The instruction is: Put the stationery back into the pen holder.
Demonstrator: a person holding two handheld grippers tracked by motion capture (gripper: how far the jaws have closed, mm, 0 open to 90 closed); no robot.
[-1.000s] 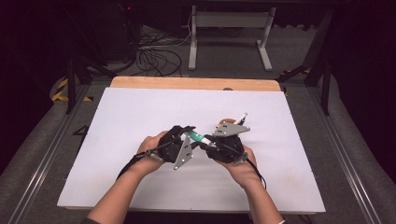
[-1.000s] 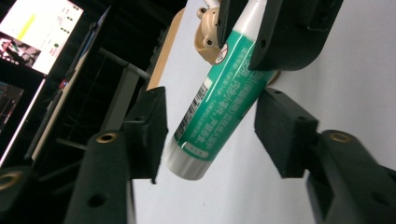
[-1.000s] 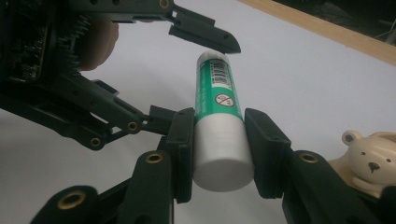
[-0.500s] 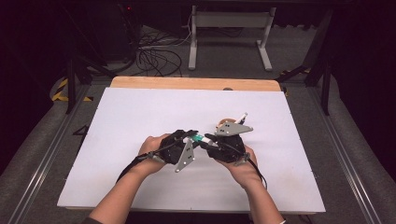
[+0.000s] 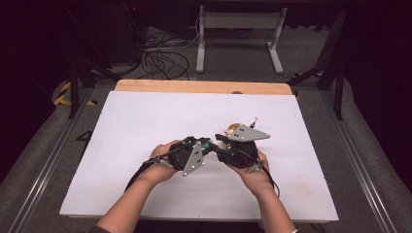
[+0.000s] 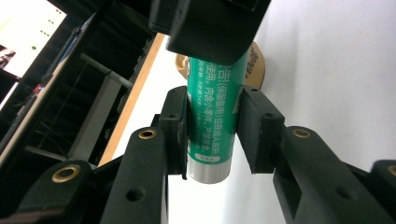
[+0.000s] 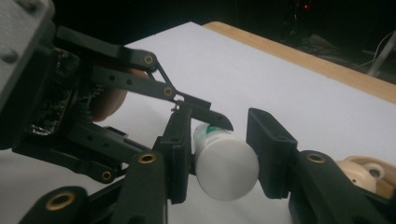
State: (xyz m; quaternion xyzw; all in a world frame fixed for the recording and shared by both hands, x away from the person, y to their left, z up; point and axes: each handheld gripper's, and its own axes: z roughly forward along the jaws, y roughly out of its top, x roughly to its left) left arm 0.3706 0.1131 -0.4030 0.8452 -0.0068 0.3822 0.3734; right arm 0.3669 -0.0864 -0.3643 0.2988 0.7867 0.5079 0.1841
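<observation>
A green tube with printed text is held in the air between both grippers, just above the white table top. My left gripper is shut on the tube near its silver end. My right gripper is shut on the other end, around the white cap. In the high view the left gripper and the right gripper meet tip to tip at the table's middle. In the right gripper view, the left gripper's jaws clamp the tube body behind the cap.
A tan rounded object lies on the table just behind the right gripper, also seen as a tan object in the right gripper view. The wooden table edge runs along the far side. Cables and a metal stand sit on the floor beyond.
Both hands and the tube have drifted slightly to the right. The grips look the same.
</observation>
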